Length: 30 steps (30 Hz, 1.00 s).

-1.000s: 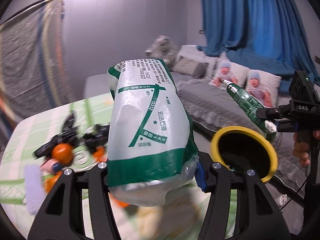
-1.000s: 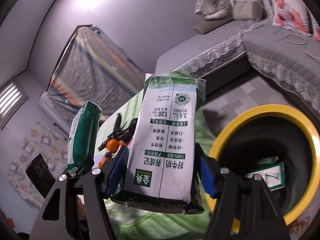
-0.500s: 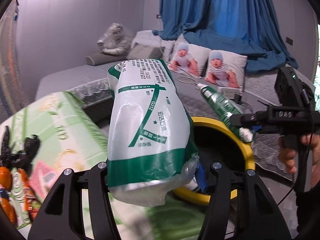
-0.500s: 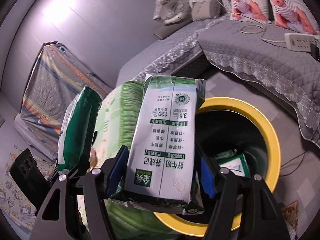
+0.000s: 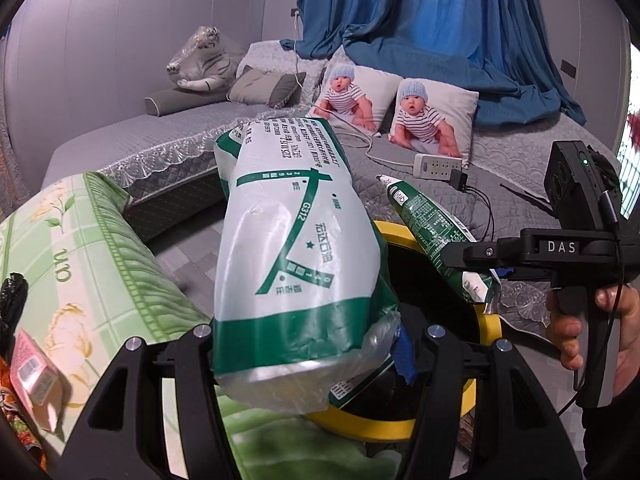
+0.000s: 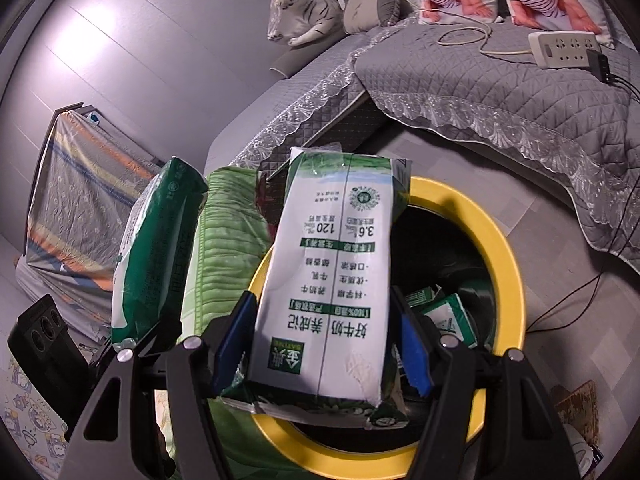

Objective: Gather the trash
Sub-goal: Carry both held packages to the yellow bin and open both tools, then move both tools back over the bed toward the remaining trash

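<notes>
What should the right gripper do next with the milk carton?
Probably open and drop it. The right gripper holds the carton right over the yellow-rimmed bin, where other cartons already lie, so it should fall inside.

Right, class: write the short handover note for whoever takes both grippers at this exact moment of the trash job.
Left gripper: shut on a white-and-green plastic bag, held beside the bin's near rim.
Right gripper: shut on a milk carton, held above the bin's opening.
Bin: yellow-rimmed, on the floor beside the bed; a few green-and-white cartons already lie inside.
Done: both pieces picked up and brought to the bin.
Left: open each gripper over the opening, probably the carton first. A pink box lies on the green quilt; possibly more trash.
</notes>
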Available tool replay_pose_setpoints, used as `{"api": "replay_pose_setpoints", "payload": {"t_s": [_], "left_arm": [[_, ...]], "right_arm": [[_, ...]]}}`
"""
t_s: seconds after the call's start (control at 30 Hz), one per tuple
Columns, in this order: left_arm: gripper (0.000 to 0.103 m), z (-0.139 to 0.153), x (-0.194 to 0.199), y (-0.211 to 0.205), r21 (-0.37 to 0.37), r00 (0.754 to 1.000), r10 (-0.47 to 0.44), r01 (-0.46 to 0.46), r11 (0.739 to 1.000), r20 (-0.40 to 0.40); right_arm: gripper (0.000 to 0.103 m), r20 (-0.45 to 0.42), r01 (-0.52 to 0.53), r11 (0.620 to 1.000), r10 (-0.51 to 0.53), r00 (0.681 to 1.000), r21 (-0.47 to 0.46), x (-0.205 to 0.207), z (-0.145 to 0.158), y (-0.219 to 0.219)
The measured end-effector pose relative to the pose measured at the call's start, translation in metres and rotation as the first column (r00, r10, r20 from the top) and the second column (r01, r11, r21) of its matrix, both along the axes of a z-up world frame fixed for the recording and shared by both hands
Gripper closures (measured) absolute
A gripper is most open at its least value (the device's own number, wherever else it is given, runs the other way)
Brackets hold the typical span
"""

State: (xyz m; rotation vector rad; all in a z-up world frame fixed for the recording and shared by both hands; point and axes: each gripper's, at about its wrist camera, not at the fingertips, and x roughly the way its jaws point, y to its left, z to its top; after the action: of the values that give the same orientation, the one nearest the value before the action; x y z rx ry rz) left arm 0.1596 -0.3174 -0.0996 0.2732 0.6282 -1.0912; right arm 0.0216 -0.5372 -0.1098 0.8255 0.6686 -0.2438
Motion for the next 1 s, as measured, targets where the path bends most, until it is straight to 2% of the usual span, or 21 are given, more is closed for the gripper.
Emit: {"api": "replay_pose_setpoints", "payload": {"t_s": [0.1,0.23,0.27,0.3,0.33,0.53,0.63,0.77,0.83,0.93,1.0], "left_arm": [[0.045,-0.001,0.000,-0.006,-0.002,1.000,-0.006,0.006,1.000,-0.017],[0.032,0.001,-0.003,-0.006,-0.017,1.000,-0.004,0.004,1.000,-0.006],[0.023,0.002,-0.004,-0.005,-0.026,1.000,-0.003,0.002,1.000,-0.004],[0.018,0.003,-0.004,-0.003,-0.035,1.000,0.003,-0.004,0.999,-0.004],[0.013,0.005,-0.005,-0.001,-0.047,1.000,0.018,-0.018,0.999,-0.001],[0.011,0.013,0.001,0.009,-0.089,0.998,0.052,-0.054,0.995,-0.023],[0.010,0.022,0.004,0.022,-0.116,0.994,0.105,-0.105,0.988,-0.002],[0.009,0.037,0.008,0.051,-0.174,0.981,0.192,-0.189,0.966,0.002],[0.008,0.052,0.009,0.076,-0.222,0.967,0.252,-0.240,0.945,0.025],[0.008,0.074,0.008,0.112,-0.286,0.938,0.338,-0.304,0.909,0.079],[0.008,0.088,0.009,0.147,-0.335,0.907,0.408,-0.355,0.873,0.101]], "right_arm": [[0.040,0.000,0.015,1.000,-0.015,1.000,0.000,-0.003,0.000,-0.002],[0.038,-0.005,0.059,0.998,-0.059,0.998,-0.035,-0.008,0.004,-0.008],[0.033,-0.009,0.072,0.997,-0.073,0.997,-0.042,-0.010,0.005,-0.010],[0.023,-0.009,0.087,0.995,-0.088,0.996,-0.043,-0.012,0.006,-0.012],[0.022,-0.003,0.108,0.993,-0.108,0.994,-0.040,-0.016,0.006,-0.015],[0.022,0.030,0.164,0.986,-0.163,0.986,-0.026,-0.033,0.013,-0.025],[0.022,0.037,0.162,0.986,-0.161,0.986,-0.048,-0.036,0.021,-0.023],[0.022,0.058,0.147,0.986,-0.142,0.988,-0.082,-0.033,0.033,-0.011],[0.022,0.080,0.115,0.987,-0.107,0.991,-0.109,-0.027,0.041,0.000],[0.022,0.103,0.049,0.987,-0.033,0.994,-0.155,-0.009,0.053,0.022],[0.022,0.115,-0.006,0.982,0.028,0.993,-0.186,0.006,0.060,0.041]]}}
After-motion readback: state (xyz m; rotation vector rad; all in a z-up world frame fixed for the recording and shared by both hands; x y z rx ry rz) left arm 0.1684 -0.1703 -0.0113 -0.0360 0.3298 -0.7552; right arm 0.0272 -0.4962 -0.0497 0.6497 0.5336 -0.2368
